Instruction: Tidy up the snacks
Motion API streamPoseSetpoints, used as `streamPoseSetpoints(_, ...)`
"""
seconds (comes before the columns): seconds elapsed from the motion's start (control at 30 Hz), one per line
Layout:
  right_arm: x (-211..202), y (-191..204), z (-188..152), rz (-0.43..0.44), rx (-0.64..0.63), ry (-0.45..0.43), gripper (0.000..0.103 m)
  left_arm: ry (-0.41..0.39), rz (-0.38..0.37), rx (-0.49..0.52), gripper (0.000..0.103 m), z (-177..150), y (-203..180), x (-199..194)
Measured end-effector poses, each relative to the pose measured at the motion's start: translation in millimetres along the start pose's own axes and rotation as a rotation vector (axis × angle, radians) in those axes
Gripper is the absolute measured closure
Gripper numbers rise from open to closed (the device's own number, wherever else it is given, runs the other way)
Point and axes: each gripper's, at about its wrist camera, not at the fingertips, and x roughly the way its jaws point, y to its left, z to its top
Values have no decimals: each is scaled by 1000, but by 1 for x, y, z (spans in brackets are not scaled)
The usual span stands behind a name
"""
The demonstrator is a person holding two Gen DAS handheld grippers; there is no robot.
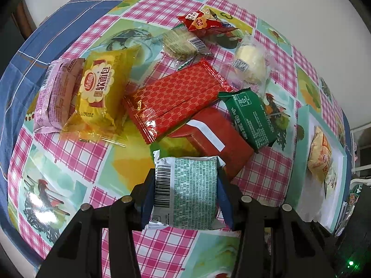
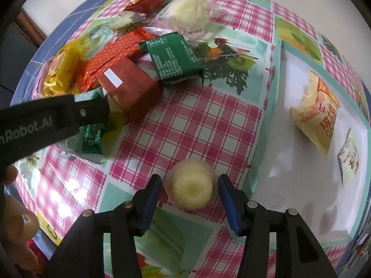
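Note:
My left gripper [image 1: 185, 192] is shut on a pale green snack packet [image 1: 187, 192], held just above the table, barcode side up; the packet also shows in the right wrist view [image 2: 90, 139]. Ahead lies a pile of snacks: a red patterned packet [image 1: 174, 99], a dark red box [image 1: 215, 136], a green packet [image 1: 252, 120], a yellow bread packet [image 1: 102, 92] and a pink packet [image 1: 55, 95]. My right gripper [image 2: 189, 197] is open, its fingers either side of a yellow jelly cup [image 2: 191, 187] standing on the table.
A white tray [image 2: 289, 197] with a teal rim lies on the right and holds a beige packet [image 2: 317, 113] and a small white packet [image 2: 349, 157]. A clear-wrapped bun [image 1: 251, 62], a cracker pack [image 1: 180, 41] and small red packets [image 1: 204, 22] lie at the far side.

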Motion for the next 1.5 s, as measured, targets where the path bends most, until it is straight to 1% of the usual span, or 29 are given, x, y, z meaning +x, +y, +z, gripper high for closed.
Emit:
streamPoseSetpoints(0.03,0,0,-1,0,-2,0,53,1,0,0,53,0,0,0)
streamPoseSetpoints(0.07,-1,0,-1,1,-6,-1,54,1,1,-1,53,0,0,1)
streamPoseSetpoints(0.23,-1,5,-2,1,-24,-13,56,2,4,-3,53,0,0,1)
streamPoseSetpoints(0.3,-3,6,-1,7,-27,-22,63,0,6,-5,53,0,0,1)
streamPoseSetpoints(0.57,-10,3,5,18,-14,-27,63,-3,6,-8,53,0,1,0)
streamPoseSetpoints(0.73,-27,-1,9,34,-4,-73,63,-17,3,-16,53,2,2,-5)
streamPoseSetpoints(0.93,-54,-7,15,52,15,-138,63,-67,0,-18,53,6,2,-21)
streamPoseSetpoints(1.13,-68,-11,12,69,41,-192,63,-140,3,-14,53,10,-4,-40)
streamPoseSetpoints(1.23,-70,-20,10,66,76,-206,63,-175,-2,15,53,7,-15,-50)
streamPoseSetpoints(1.3,-72,-33,8,55,111,-213,63,-188,-11,43,53,4,-26,-53)
streamPoseSetpoints(1.43,-74,-64,4,44,192,-220,63,-206,-33,120,53,-4,-56,-57)
streamPoseSetpoints(1.5,-74,-82,0,27,239,-221,63,-202,-60,160,53,-10,-73,-57)
